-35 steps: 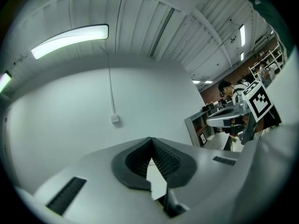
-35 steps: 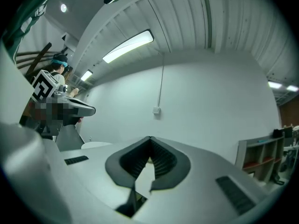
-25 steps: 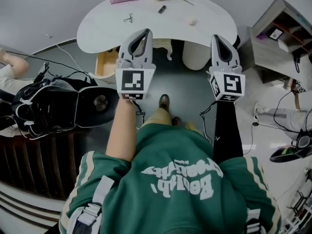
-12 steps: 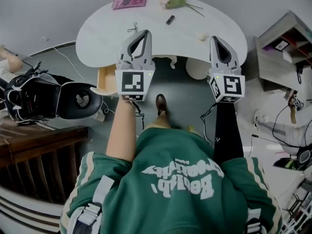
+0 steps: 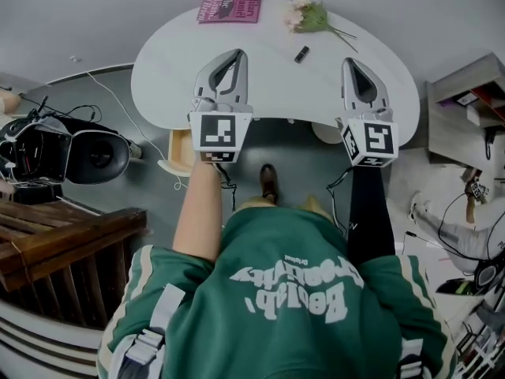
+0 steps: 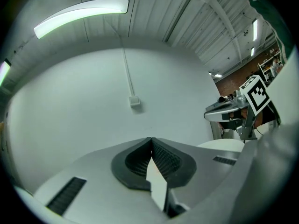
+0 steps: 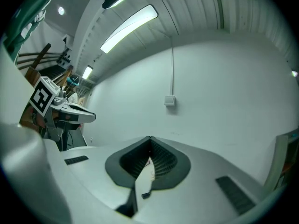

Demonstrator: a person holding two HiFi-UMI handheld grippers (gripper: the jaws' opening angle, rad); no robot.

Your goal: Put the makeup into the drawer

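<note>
We take this for the approach: left gripper and right gripper are both closed and empty (nothing picked). Next, one must open over the makeup stick near the table's far edge.

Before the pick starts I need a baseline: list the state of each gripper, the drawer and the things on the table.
left gripper: shut, empty.
right gripper: shut, empty.
drawer: pulled open under the left edge of the table.
makeup tube: lying on the table, not held.
book: closed, lying flat.
flowers: lying on their side.
</note>
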